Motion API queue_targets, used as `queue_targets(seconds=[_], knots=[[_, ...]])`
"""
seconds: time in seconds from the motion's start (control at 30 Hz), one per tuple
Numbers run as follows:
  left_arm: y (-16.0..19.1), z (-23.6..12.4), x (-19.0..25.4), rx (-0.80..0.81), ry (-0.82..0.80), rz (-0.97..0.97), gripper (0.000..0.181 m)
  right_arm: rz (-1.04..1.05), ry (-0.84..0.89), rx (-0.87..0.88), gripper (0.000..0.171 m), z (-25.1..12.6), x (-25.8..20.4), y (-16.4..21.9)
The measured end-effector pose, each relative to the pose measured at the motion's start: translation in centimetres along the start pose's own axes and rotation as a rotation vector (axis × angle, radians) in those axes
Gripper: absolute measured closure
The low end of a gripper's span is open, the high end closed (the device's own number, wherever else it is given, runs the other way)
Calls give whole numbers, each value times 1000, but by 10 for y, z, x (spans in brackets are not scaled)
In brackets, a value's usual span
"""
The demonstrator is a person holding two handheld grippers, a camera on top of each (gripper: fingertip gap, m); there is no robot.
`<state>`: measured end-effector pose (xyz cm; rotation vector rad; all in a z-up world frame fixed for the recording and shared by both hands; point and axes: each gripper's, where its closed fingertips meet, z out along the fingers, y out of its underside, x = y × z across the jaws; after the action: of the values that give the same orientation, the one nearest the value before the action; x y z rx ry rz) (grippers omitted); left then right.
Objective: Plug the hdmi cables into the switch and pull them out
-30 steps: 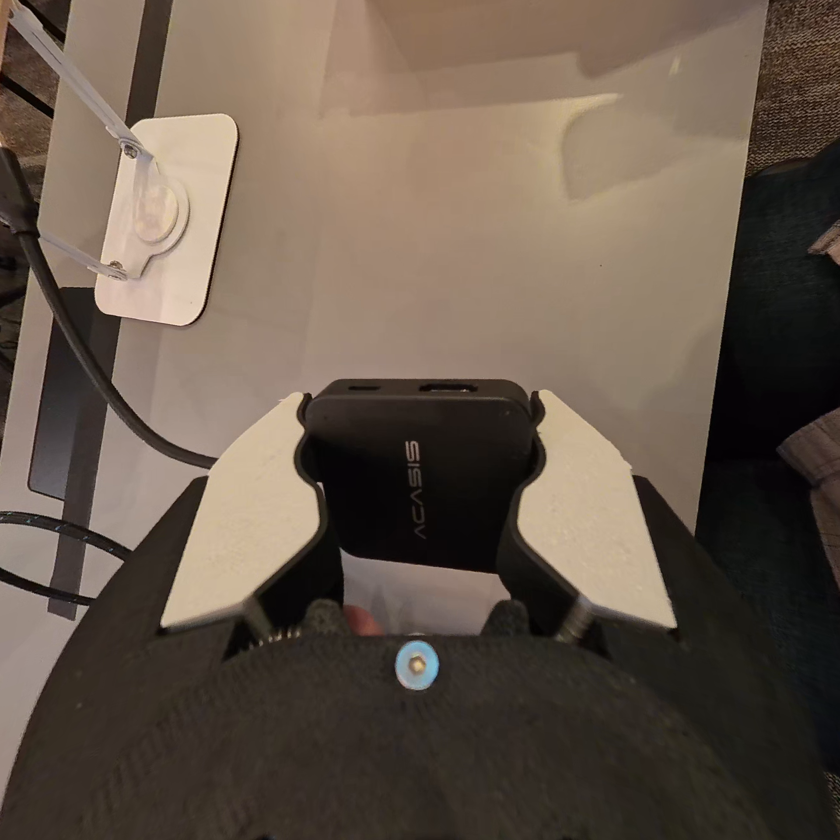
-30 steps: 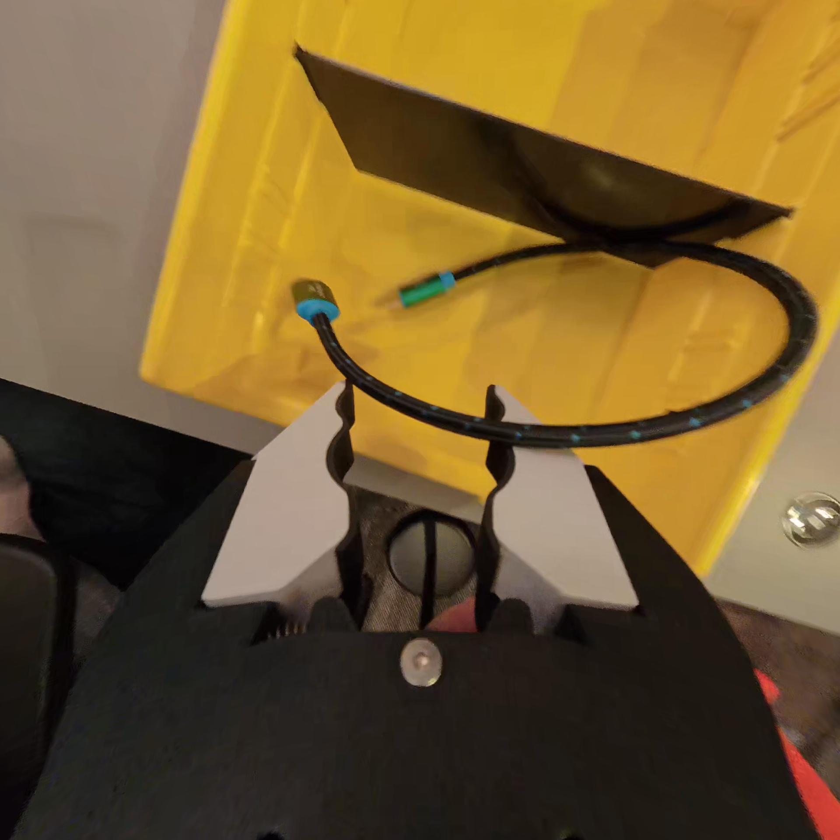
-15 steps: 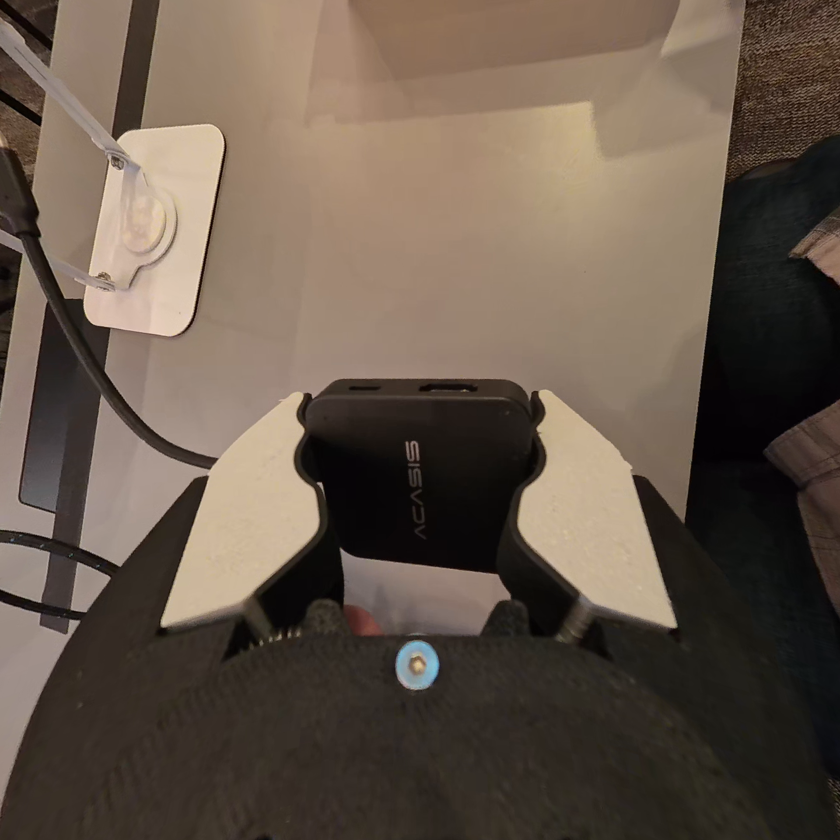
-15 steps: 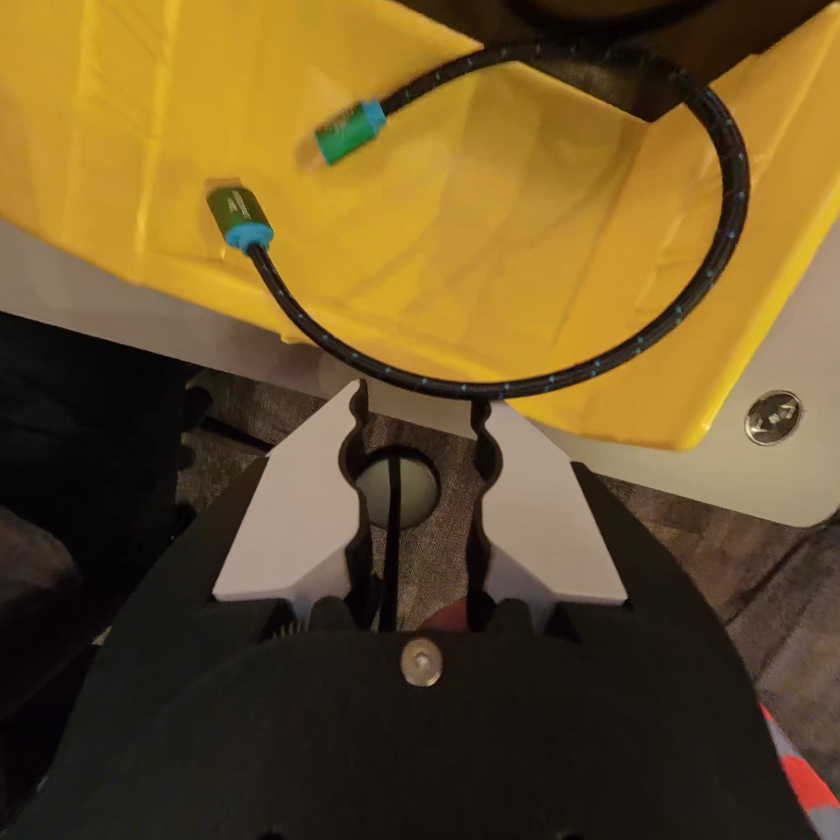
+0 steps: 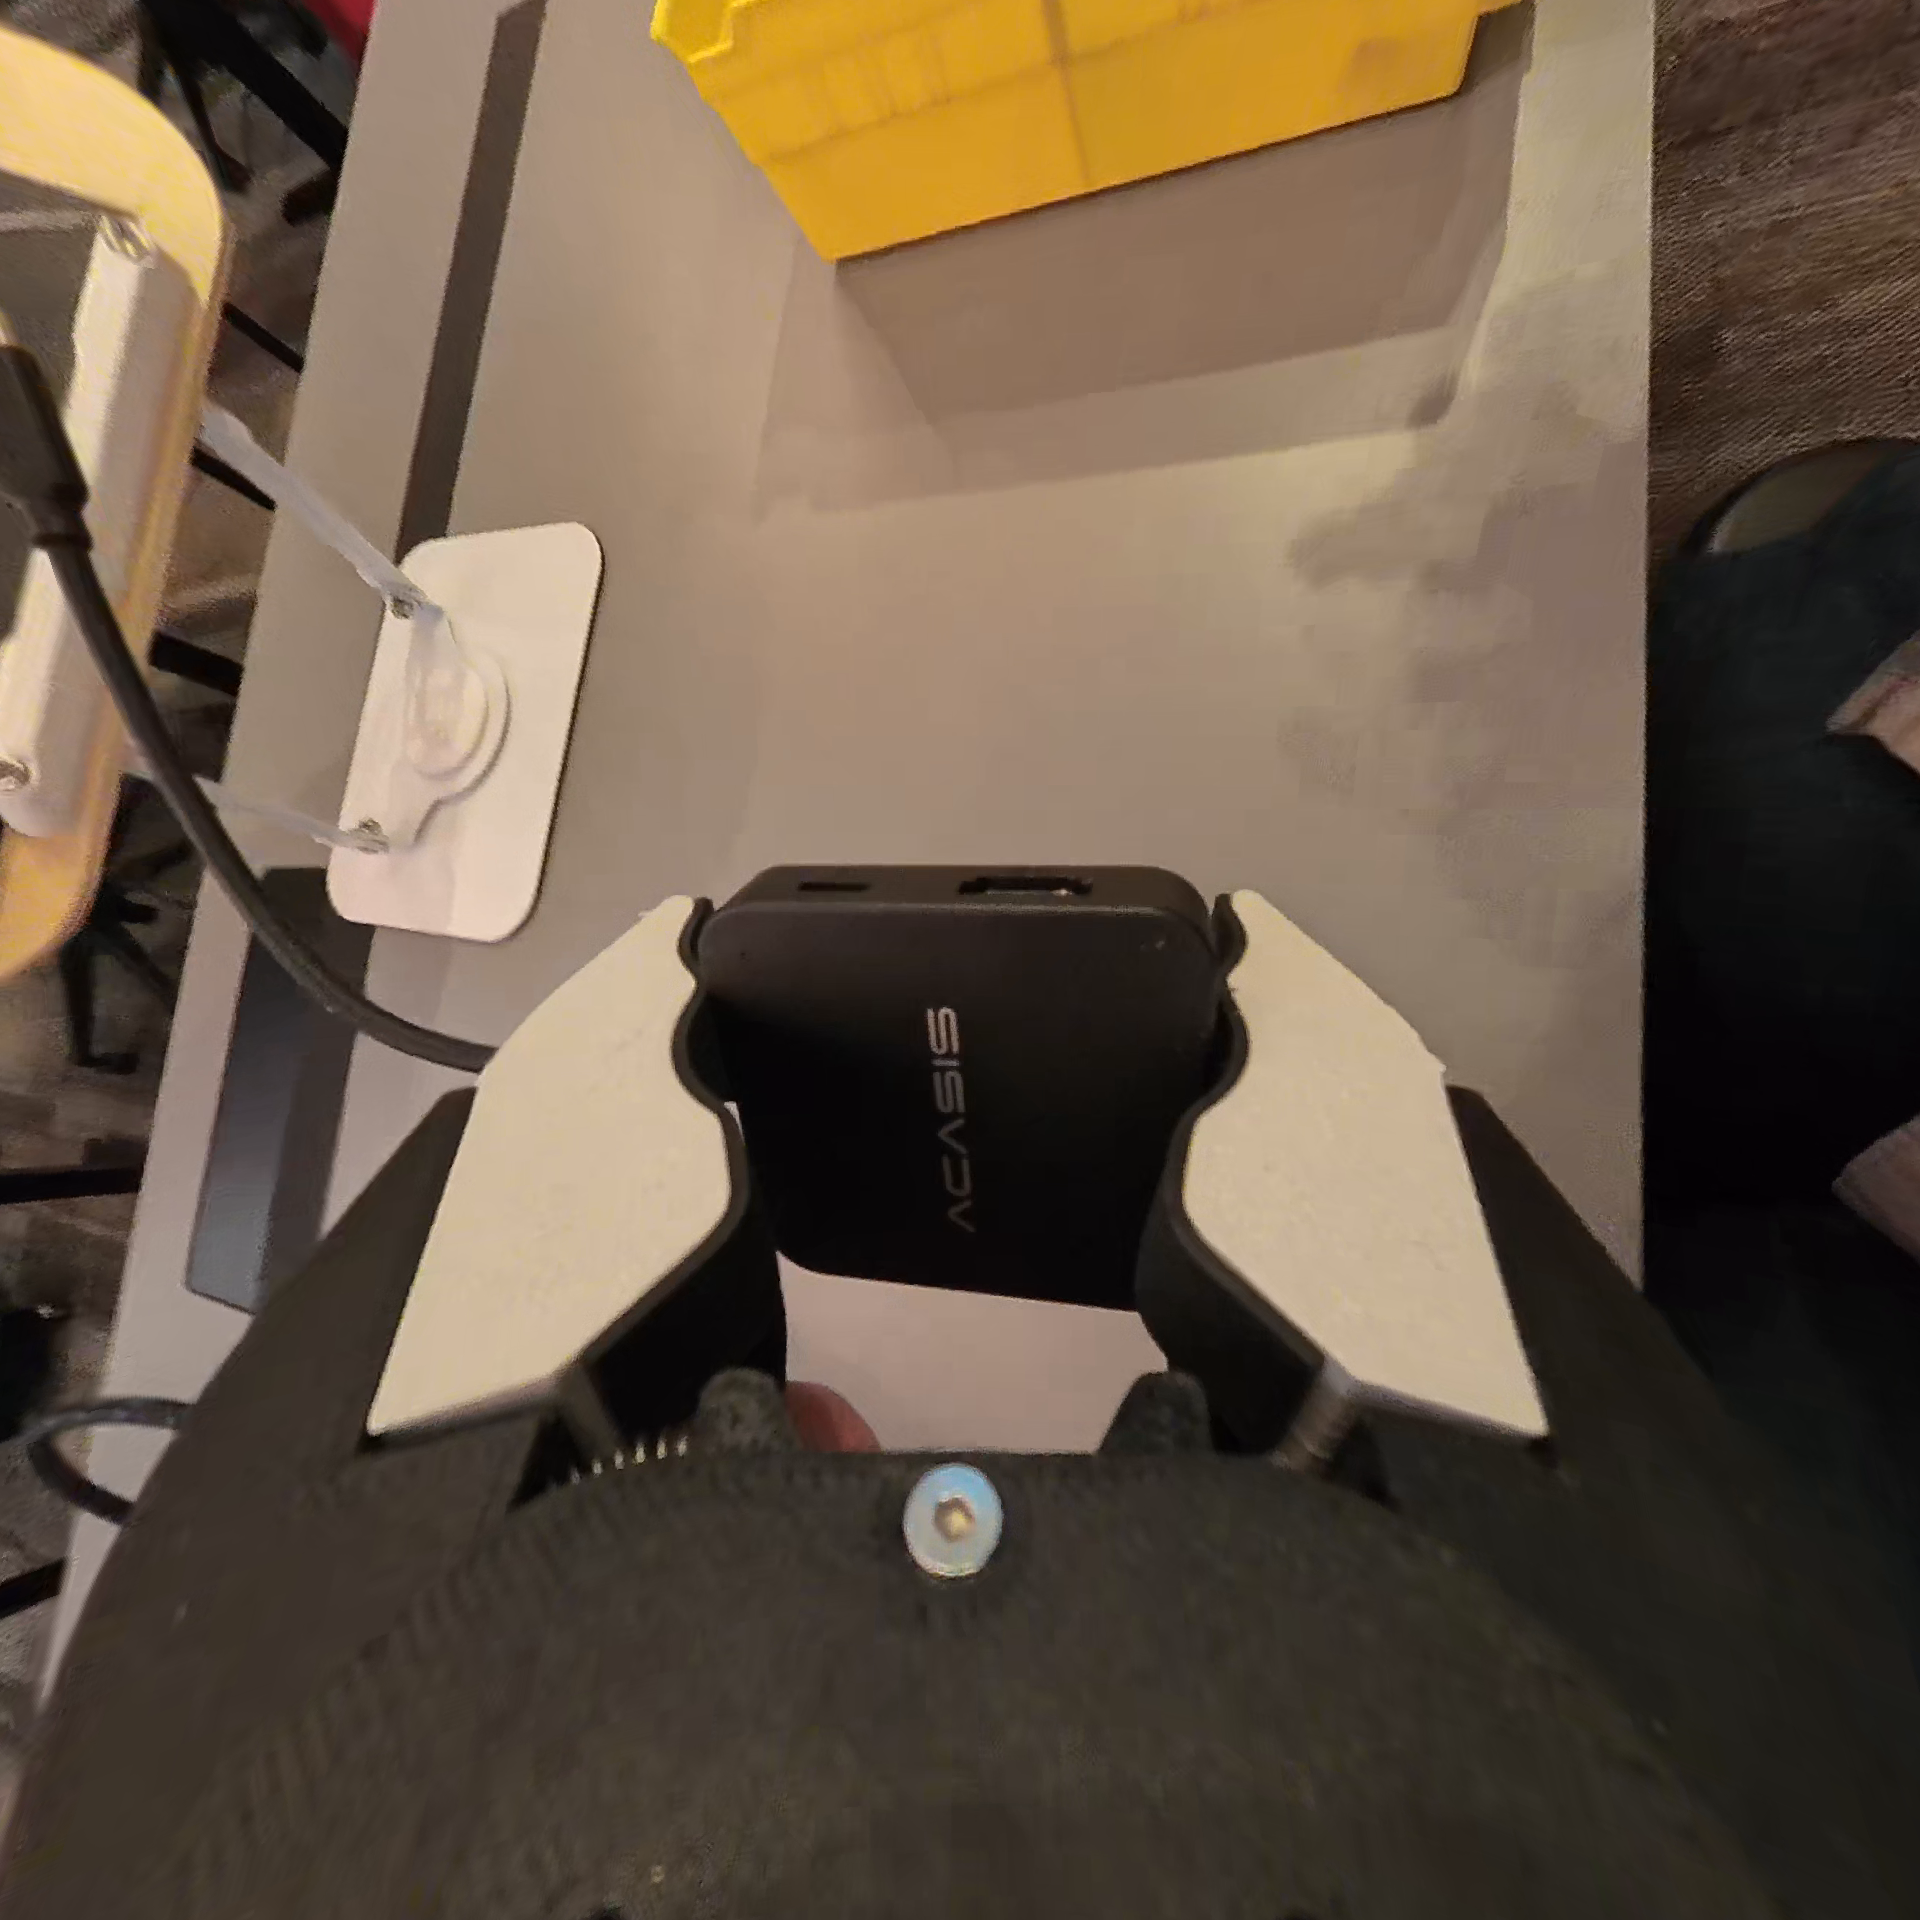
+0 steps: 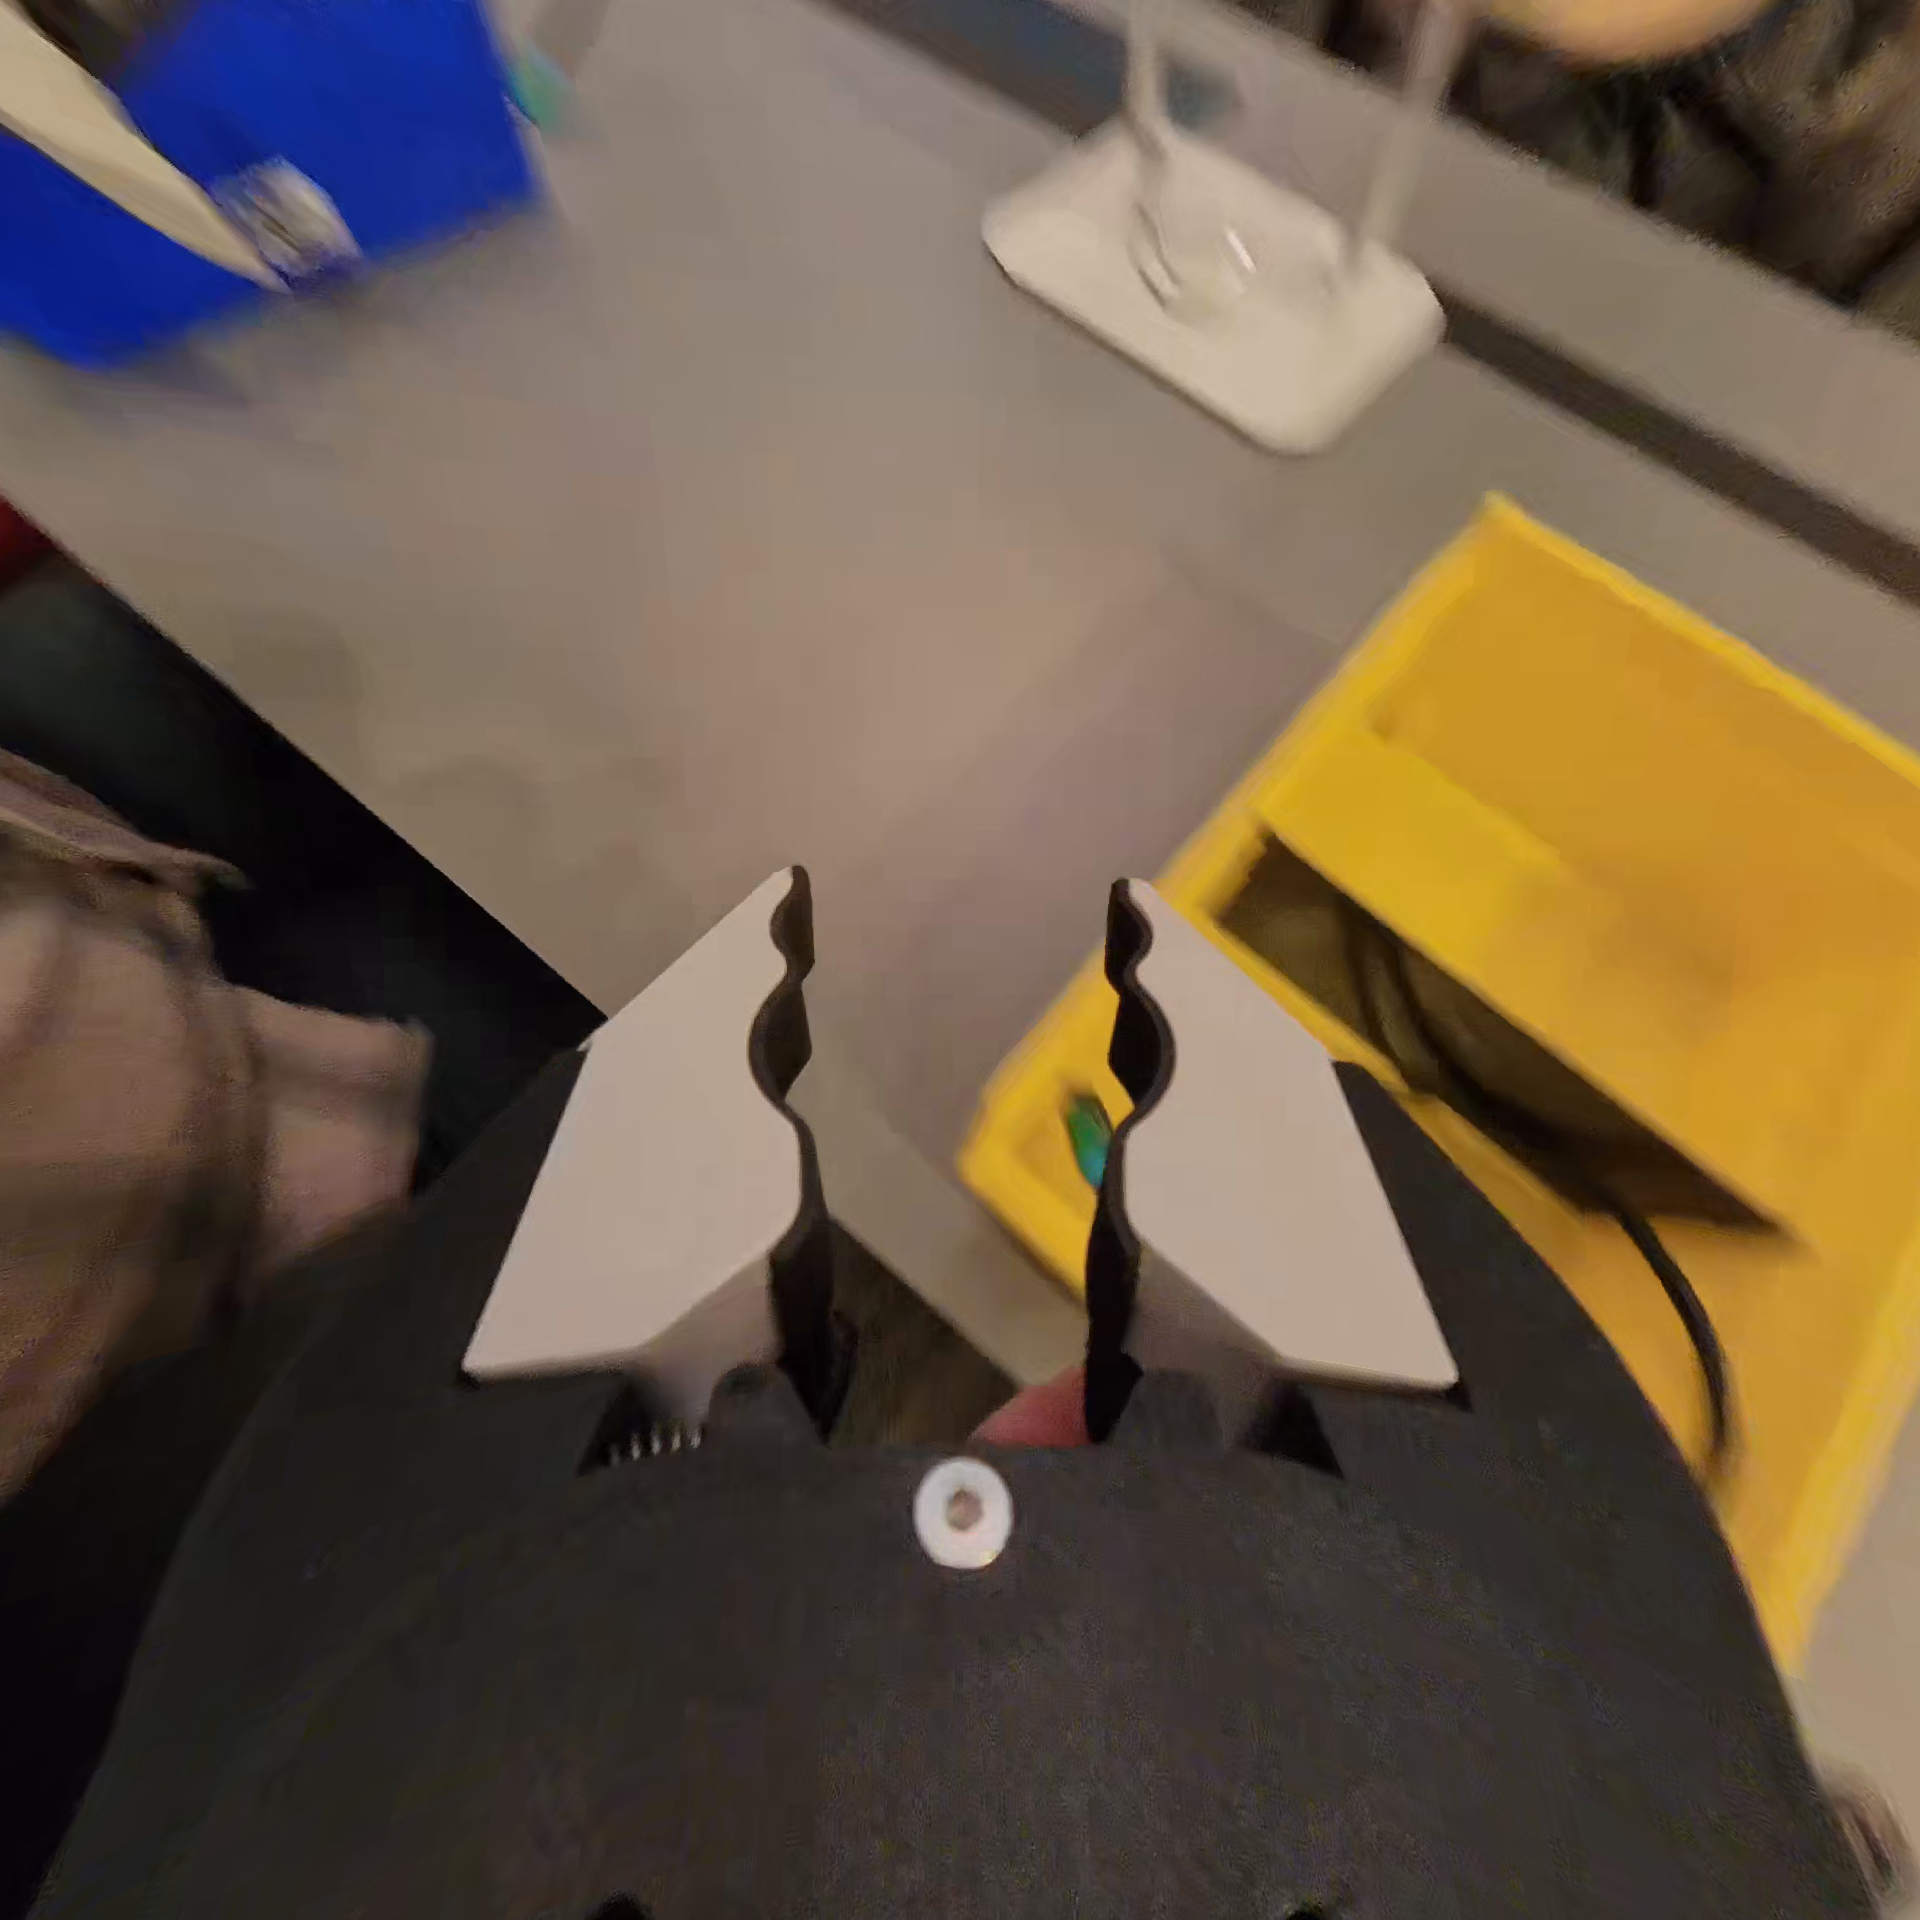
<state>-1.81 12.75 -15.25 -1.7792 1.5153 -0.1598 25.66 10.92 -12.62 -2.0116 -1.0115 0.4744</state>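
In the left wrist view, a black cable [image 5: 156, 790] is seen trailing down the far left, past the worktop's [image 5: 1039, 644] edge. Just right of it, a white stand base [image 5: 468, 727] with clear struts is resting on the grey worktop. At the centre, the switch [image 5: 956, 1070] (a flat black box with two ports on its far face) is being gripped between the white fingers [image 5: 592, 1143] of the left gripper [image 5: 956, 925], which are pressed against its two sides. A yellow bin [image 5: 1091, 104] is sitting at the far end of the worktop, well apart from the switch.

In the right wrist view, which is blurred, a blue bin [image 6: 260, 177] is shown at the upper left. The right gripper [image 6: 956, 894] is being held above the worktop's [image 6: 727, 582] near edge with its fingers [image 6: 675, 1143] parted by a moderate gap and nothing between them. The white stand base [image 6: 1216, 301] is lying beyond. At the right, the yellow bin [image 6: 1558, 987] is holding the hdmi cable [image 6: 1683, 1330] (dark, with a green plug end [image 6: 1086, 1132] peeking beside the right finger).
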Motion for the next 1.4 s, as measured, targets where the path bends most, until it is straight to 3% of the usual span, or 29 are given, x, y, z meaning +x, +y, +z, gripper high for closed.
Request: queue_targets(seconds=[0.1, 0.27, 0.47, 0.67, 0.73, 0.8, 0.83, 1.07, 1.17, 1.4], knots=[[-15, 7, 2, 19, -24, 39, 94, -54, -145, 136, 115, 37, -44, -50], [-29, 17, -7, -1, -168, 182, 93, 105, -392, 301, 121, 87, -94, -107], [-39, 26, -12, -44, -335, 344, 94, 213, -556, 313, 123, 127, -129, -128], [-45, 37, -11, -92, -443, 472, 94, 229, -542, 241, 126, 162, -144, -122], [-53, 37, -11, -95, -506, 525, 94, 230, -554, 259, 131, 164, -146, -124], [-58, 40, -10, -98, -534, 547, 94, 203, -571, 272, 155, 161, -149, -125], [-60, 41, -12, -99, -560, 552, 94, 201, -558, 280, 159, 161, -148, -125], [-95, 29, -4, 18, -610, 565, 88, 151, -583, 315, 161, 130, -137, -128], [-103, 24, -5, 19, -623, 556, 84, 118, -520, 292, 161, 119, -115, -124], [-108, 2, -12, 124, -618, 416, 97, 114, -352, 285, 161, 76, -38, -119]])
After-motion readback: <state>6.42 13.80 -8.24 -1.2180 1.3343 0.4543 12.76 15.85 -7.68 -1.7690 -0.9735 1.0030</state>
